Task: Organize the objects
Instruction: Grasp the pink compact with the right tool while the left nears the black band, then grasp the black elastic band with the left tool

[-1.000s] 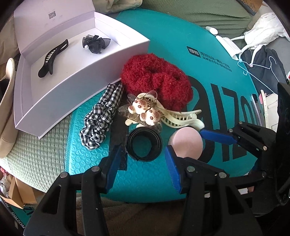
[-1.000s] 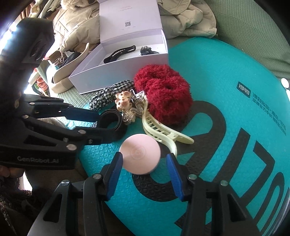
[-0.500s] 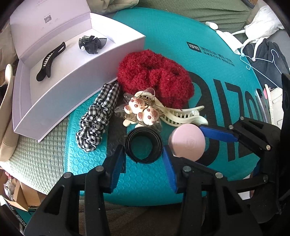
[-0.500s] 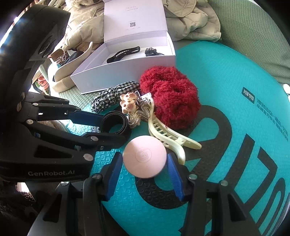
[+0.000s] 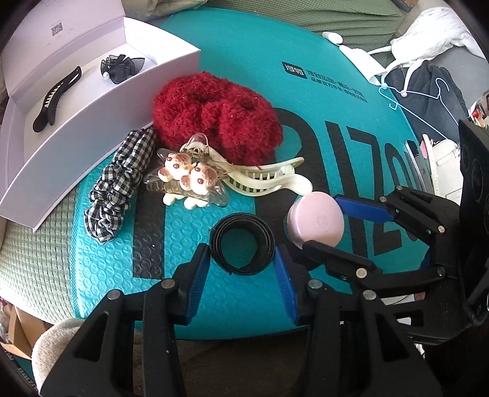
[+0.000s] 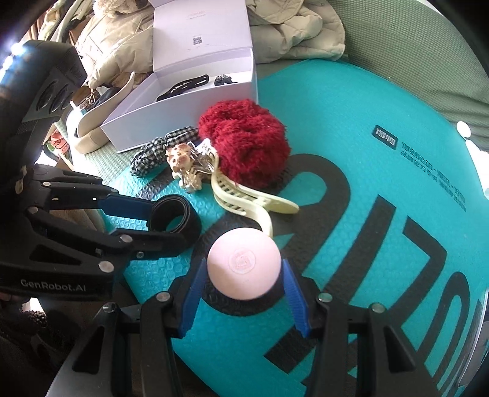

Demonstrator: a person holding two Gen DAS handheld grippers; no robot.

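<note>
A coiled black band [image 5: 241, 242] lies on the teal mat [image 5: 244, 55]. My left gripper [image 5: 241, 256] straddles it, blue pads close beside its rim, and I see no squeeze. A round pink case [image 6: 243, 262] sits between the fingers of my right gripper [image 6: 243, 271], its edges nearly touching both pads. Behind them are a cream claw clip [image 5: 266, 180], a clear clip with two bear figures [image 5: 186, 180], a red fluffy scrunchie [image 5: 214, 116] and a gingham scrunchie [image 5: 122, 183]. The open white box [image 5: 76, 152] holds a black claw clip [image 5: 56, 99] and a black bow [image 5: 120, 68].
The mat lies on a green quilted bed cover [image 5: 30, 259]. Beige clothing [image 6: 290, 27] is piled behind the box. A blue hanger and dark clothes [image 5: 428, 88] lie at the far right. The two grippers stand side by side, almost touching.
Both grippers have moved forward. The black band now lies between the left fingers and the pink case between the right ones. The left jaws narrowed a little.
</note>
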